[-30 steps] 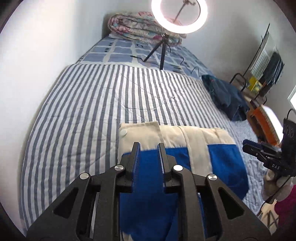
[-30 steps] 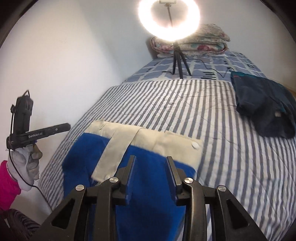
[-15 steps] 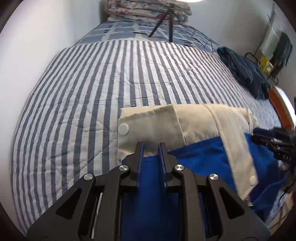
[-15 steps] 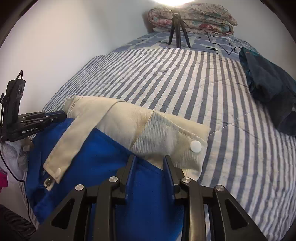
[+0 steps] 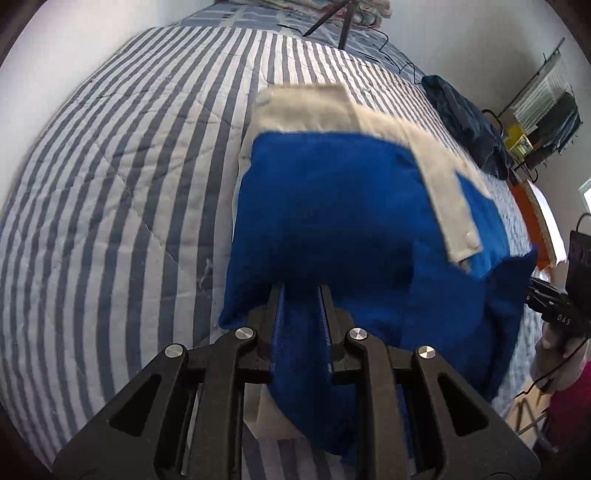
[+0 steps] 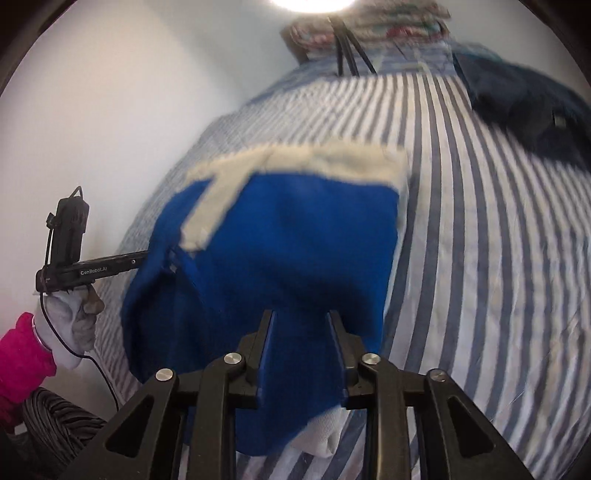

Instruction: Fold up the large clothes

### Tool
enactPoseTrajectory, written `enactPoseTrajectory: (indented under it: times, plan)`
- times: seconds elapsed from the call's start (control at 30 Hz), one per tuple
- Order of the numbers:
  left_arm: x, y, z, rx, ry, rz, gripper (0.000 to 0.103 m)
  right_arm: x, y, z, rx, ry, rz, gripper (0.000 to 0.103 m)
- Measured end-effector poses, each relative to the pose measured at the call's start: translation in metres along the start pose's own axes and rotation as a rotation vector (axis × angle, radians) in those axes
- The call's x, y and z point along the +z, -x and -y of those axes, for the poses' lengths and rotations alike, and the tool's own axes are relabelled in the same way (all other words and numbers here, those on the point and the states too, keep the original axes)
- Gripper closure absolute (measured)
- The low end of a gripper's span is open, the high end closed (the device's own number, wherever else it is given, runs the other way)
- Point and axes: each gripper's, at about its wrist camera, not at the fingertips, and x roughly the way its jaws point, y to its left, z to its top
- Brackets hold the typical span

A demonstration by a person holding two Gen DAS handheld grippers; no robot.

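Note:
A blue garment [image 5: 332,192] with a cream waistband [image 5: 306,110] lies on the striped bedspread [image 5: 110,184]. Its near part is lifted and doubled over towards the band. My left gripper [image 5: 300,290] is shut on a bunched fold of the blue cloth. In the right wrist view the same garment [image 6: 295,229] fills the middle. My right gripper [image 6: 300,314] has blue cloth between its fingers and its jaws are closing on it. The left tool's body [image 6: 92,266] shows at the garment's left edge, held by a gloved hand [image 6: 70,325].
A dark navy garment [image 5: 469,118] lies crumpled at the bed's far right. A ring-light tripod [image 6: 343,48] stands on the bed near folded quilts [image 6: 369,29]. A white wall [image 6: 110,110] borders the bed's left side. A clothes rack [image 5: 543,110] stands to the right.
Both grippers sank and pushed forward over the bed, carrying the blue cloth's near part over towards the cream band. Much of the cream cloth is now covered.

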Motion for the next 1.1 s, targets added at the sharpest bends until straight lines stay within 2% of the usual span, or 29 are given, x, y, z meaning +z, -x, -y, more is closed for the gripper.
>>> enactPoseTrajectory:
  times: [0.1,0.2,0.33,0.4,0.47,0.57,0.63,0.73,0.8,0.83,0.87,0.93,1.0,1.07,1.1]
  plan:
    - [-0.003,0.002,0.012,0.058,-0.074,-0.002,0.085,-0.007,-0.01,0.002,-0.014,0.012,0.007,0.078]
    - [0.0,0.013,0.01,0.066,-0.004,-0.008,0.085,-0.002,-0.002,0.001,-0.027,-0.012,-0.003,0.078]
    - [-0.001,0.041,0.019,0.078,-0.025,0.072,0.084,-0.008,0.038,-0.016,-0.055,0.031,0.096,0.075]
    - [-0.003,0.053,0.017,0.059,0.006,0.101,0.084,-0.013,0.059,-0.03,-0.016,0.062,0.159,0.075]
    - [-0.003,0.062,0.016,0.044,0.035,0.123,0.084,-0.015,0.071,-0.048,0.06,0.107,0.198,0.075]
    - [-0.002,0.065,0.016,0.049,0.039,0.131,0.081,-0.01,0.063,-0.068,0.141,0.181,0.168,0.076]
    - [-0.005,0.066,0.013,0.044,0.049,0.123,0.08,0.0,0.043,-0.075,0.109,0.207,0.143,0.076]
    - [-0.006,0.063,0.013,0.042,0.043,0.103,0.078,0.014,0.016,-0.062,0.067,0.135,0.12,0.076]
    - [-0.009,0.06,0.013,0.052,0.036,0.091,0.064,0.019,-0.001,-0.042,0.023,0.037,0.092,0.074]
    - [-0.01,0.058,0.012,0.056,0.036,0.087,0.056,0.018,-0.01,-0.03,0.021,-0.02,0.057,0.074]
    - [-0.011,0.056,0.011,0.058,0.036,0.076,0.056,0.014,-0.018,-0.023,0.028,-0.062,0.018,0.079]
    - [-0.013,0.052,0.006,0.053,0.045,0.056,0.056,0.007,-0.018,-0.01,0.087,-0.109,0.014,0.079]
    - [-0.011,0.053,0.0,0.025,0.073,0.052,0.056,0.004,-0.004,-0.005,0.119,-0.135,0.028,0.073]
    - [-0.006,0.055,-0.009,-0.043,0.124,0.045,0.054,0.001,0.018,0.001,0.129,-0.134,0.069,0.055]
    - [-0.003,0.055,-0.014,-0.071,0.148,0.041,0.05,0.0,0.026,0.004,0.122,-0.126,0.095,0.052]
